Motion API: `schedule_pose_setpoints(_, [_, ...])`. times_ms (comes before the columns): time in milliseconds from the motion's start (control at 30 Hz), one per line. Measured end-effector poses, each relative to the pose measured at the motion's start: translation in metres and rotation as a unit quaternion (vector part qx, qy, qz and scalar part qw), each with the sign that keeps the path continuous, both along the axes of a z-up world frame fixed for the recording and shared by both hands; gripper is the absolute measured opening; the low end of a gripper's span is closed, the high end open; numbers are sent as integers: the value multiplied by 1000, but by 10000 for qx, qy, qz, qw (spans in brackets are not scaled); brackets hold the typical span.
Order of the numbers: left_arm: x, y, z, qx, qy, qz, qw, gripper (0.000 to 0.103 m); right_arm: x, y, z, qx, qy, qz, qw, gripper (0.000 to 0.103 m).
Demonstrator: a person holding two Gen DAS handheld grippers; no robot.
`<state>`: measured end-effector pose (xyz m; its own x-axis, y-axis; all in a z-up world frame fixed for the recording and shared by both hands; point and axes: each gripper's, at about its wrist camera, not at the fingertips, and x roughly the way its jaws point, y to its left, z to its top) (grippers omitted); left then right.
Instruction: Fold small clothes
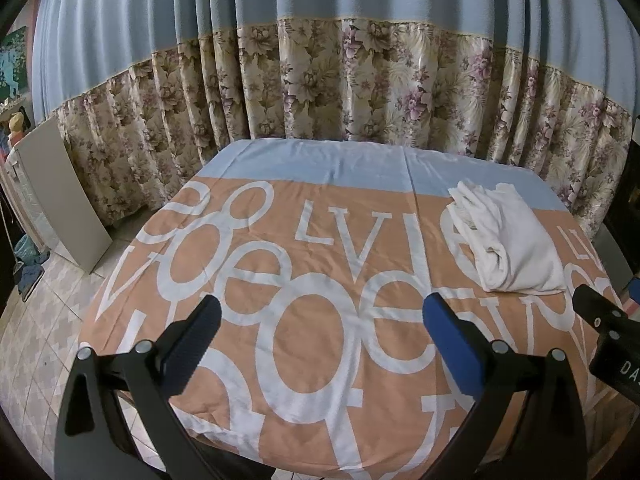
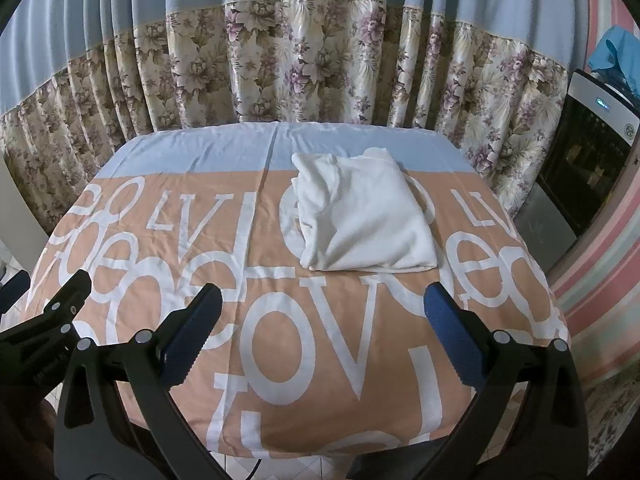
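Note:
A folded white garment (image 1: 506, 238) lies on the far right part of the table, which is covered by an orange and blue cloth with large white letters (image 1: 320, 320). In the right wrist view the garment (image 2: 364, 220) lies ahead, just past the fingers. My left gripper (image 1: 322, 320) is open and empty, above the near middle of the table, left of the garment. My right gripper (image 2: 324, 308) is open and empty, a little short of the garment's near edge. The right gripper also shows at the right edge of the left wrist view (image 1: 608, 332).
A blue and floral curtain (image 1: 320, 80) hangs close behind the table. A pale board (image 1: 60, 192) leans at the left over a tiled floor. A dark appliance (image 2: 588, 160) stands right of the table, by a pink striped wall.

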<state>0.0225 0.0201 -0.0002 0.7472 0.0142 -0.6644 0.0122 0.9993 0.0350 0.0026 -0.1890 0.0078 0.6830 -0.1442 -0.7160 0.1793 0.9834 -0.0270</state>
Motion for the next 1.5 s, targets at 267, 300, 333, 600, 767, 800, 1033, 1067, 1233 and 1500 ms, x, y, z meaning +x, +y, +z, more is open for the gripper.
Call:
schedule_pose_setpoints(267, [0,0,0,24,-1,8,10000,101,-2,-4,-5,74,15,-20,10000,100])
schedule_pose_setpoints(300, [0,0,0,28,-10,10,10000,101,-2,-4,-5,71,11,-20,10000,100])
schedule_pose_setpoints(333, [0,0,-1,35,-13,3,10000,101,-2,-4,-5,59,5,-30,10000,100])
schedule_pose_setpoints(600, [-2,4,-3,94,-20,37,9999,101,-3,-6,-9,62,20,-64,10000,100])
schedule_pose_setpoints(767, [-3,3,-2,109,-25,18,9999,101,-5,-11,-10,66,58,-80,9999,100])
schedule_pose_setpoints(800, [-3,1,-2,101,-21,17,9999,101,-5,-11,-10,65,54,-82,9999,100])
schedule_pose_setpoints(1033, [-3,2,-2,97,-19,0,10000,101,-4,-12,-10,68,67,-69,9999,100])
schedule_pose_setpoints(1067, [-3,2,-2,95,-2,-11,10000,101,-4,-12,-10,68,67,-69,9999,100])
schedule_pose_setpoints(1233, [-4,1,-1,90,20,-17,10000,101,-4,-12,-10,71,64,-67,9999,100])
schedule_pose_setpoints(1500, [-3,1,-2,55,22,-57,10000,101,-5,-14,-9,73,84,-77,9999,100])
